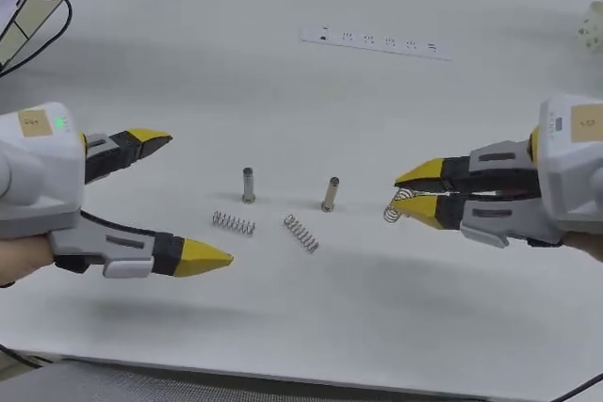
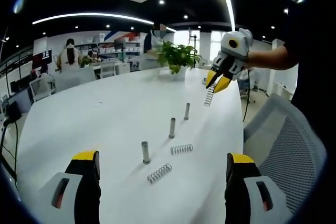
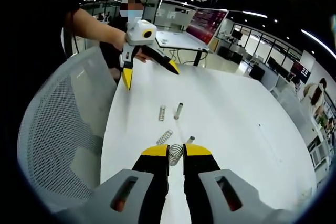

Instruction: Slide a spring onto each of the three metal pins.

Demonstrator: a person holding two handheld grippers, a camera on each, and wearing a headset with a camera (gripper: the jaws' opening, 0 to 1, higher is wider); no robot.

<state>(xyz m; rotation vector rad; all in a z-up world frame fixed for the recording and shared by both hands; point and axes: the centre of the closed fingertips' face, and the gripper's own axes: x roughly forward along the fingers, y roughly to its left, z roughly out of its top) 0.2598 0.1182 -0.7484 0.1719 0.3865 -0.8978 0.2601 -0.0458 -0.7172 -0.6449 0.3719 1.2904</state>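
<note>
Table: a broad white table (image 1: 311, 101) carries everything; a flat white power strip (image 1: 377, 42) lies toward 12 o'clock in the head view; a black cable (image 1: 58, 16) loops at 10 o'clock by the table's edge

Pins: three short grey metal pins stand upright, each shaft bare; in the left gripper view they form a row running off toward 1 o'clock; near pin (image 2: 145, 152), then middle pin (image 2: 171, 128), then far pin (image 2: 187, 111)

Loose springs: two small silver coil springs lie on their sides on the table; in the head view the first loose spring (image 1: 233, 223) sits at 7 o'clock of the near pin; the second loose spring (image 1: 301, 233) sits at 7 o'clock of the middle pin; both are near the pins but apart from them

Held spring: a third silver coil, the held spring (image 3: 176, 156), is pinched between the right jaws; in the left gripper view it hangs from the yellow tips at 1 o'clock of the far pin, apart from it

Left gripper: a grey-and-black body with yellow tips, the left gripper (image 1: 184, 197) is at 9 o'clock in the head view, pointing toward 3 o'clock; its jaws are spread wide and hold nothing

Right gripper: of the same build, the right gripper (image 1: 407, 191) is at 3 o'clock in the head view, pointing toward 9 o'clock; its jaws are drawn narrow, clamped on the held spring
</note>
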